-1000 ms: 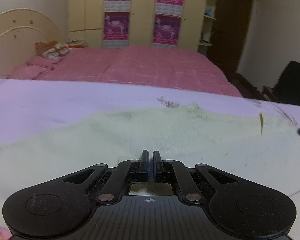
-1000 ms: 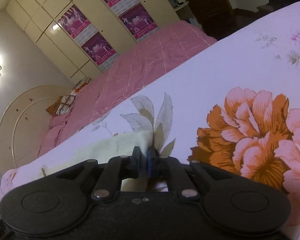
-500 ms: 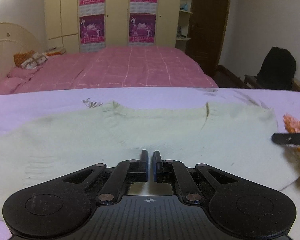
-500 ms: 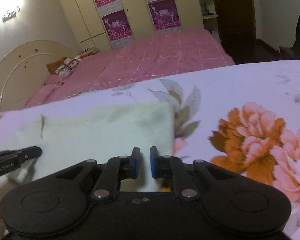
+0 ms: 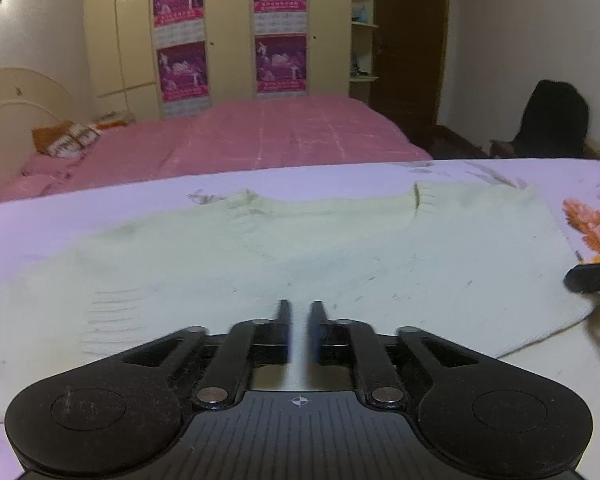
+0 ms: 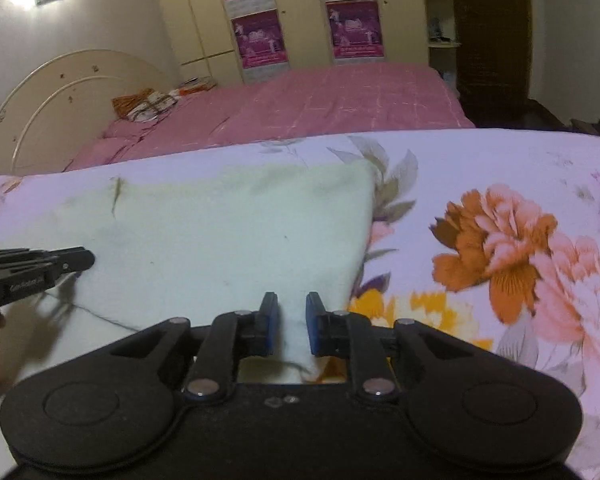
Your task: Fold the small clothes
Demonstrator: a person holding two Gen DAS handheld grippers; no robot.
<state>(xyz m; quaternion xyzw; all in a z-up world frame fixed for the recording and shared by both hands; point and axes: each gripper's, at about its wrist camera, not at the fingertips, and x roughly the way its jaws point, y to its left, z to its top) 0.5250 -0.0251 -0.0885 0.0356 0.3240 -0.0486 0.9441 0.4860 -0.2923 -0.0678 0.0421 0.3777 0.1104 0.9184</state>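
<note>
Since the earlier frame both sets of jaws have been parted and the pale green garment (image 5: 340,264) released flat on the floral sheet (image 6: 500,184). The left gripper (image 5: 300,312) and right gripper (image 6: 287,312) are held open, empty; the next fold is best begun by pinching matching hem corners evenly.

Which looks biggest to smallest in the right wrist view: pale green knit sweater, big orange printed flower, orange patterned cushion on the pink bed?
1. Pale green knit sweater
2. Big orange printed flower
3. Orange patterned cushion, though it lies much farther away, so its true size is unsure.

A pale green knit garment (image 5: 340,264) lies on a lilac sheet (image 6: 480,168) printed with orange-pink flowers.
</note>
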